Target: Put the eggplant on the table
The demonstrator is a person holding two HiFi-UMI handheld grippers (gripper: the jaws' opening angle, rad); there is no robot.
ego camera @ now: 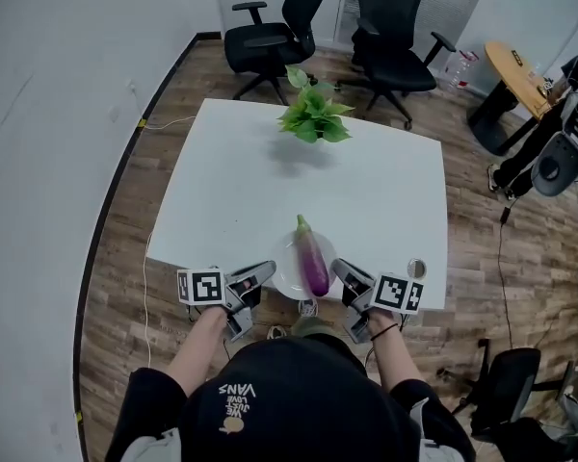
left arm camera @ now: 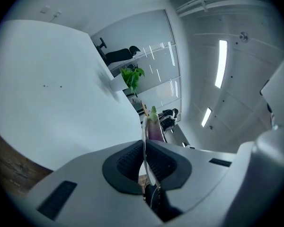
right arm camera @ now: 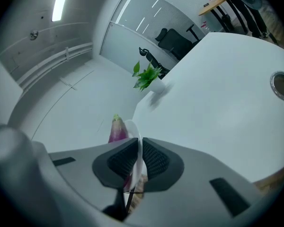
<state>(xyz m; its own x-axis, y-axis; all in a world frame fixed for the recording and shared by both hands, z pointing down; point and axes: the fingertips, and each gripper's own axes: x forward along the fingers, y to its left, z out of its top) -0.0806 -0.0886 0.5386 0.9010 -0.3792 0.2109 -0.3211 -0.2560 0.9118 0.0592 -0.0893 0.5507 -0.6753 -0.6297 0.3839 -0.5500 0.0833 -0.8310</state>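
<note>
2 grippers share 1 load: left gripper (ego camera: 263,271) and right gripper (ego camera: 341,269) each pinched narrow on opposite rims of white plate (ego camera: 287,258), thin edge caught between ribbed pads (left arm camera: 125,162). Eggplant (ego camera: 314,256) lies lengthwise on plate, stem toward far side, at near edge of table (ego camera: 366,181). 2-sided grip probably there to hold plate level so eggplant doesn't roll off. Plate resting or lifted: cannot tell. Plant (ego camera: 313,115) on far side, well apart.

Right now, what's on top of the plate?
One purple eggplant lies on the white plate, stem pointing away. The left gripper and right gripper each clamp its rim. The plate surface under the eggplant is covered.
</note>
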